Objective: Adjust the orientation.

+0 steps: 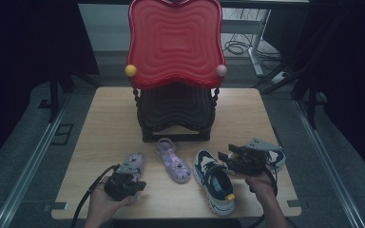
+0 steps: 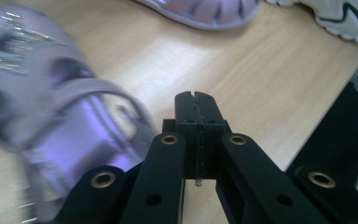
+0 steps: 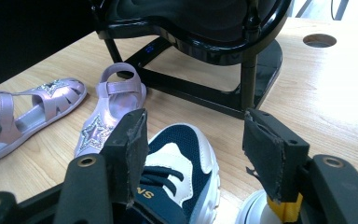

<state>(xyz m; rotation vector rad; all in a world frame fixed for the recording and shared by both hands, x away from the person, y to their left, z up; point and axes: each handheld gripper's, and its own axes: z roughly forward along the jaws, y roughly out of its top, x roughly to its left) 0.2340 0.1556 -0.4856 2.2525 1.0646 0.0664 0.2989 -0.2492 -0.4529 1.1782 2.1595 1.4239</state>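
We note the left gripper (image 2: 196, 100) with jaws closed on nothing beside a purple sandal (image 2: 51, 116), the right gripper (image 3: 193, 144) spread wide above a navy-and-white sneaker (image 3: 179, 172), on the wooden table (image 1: 109, 128).

A wooden table (image 1: 114, 142) is being occupied at its far middle by a two-tier rack (image 1: 176, 107), whose red wavy top shelf (image 1: 173, 42) is being flanked by a yellow ball (image 1: 130, 70) and a pink ball (image 1: 221, 70). Two lilac sandals (image 1: 173, 161) and a navy-and-white sneaker (image 1: 214, 180) are being shown lying side by side in front of it. Cables (image 1: 237, 46) are being seen on the floor behind.
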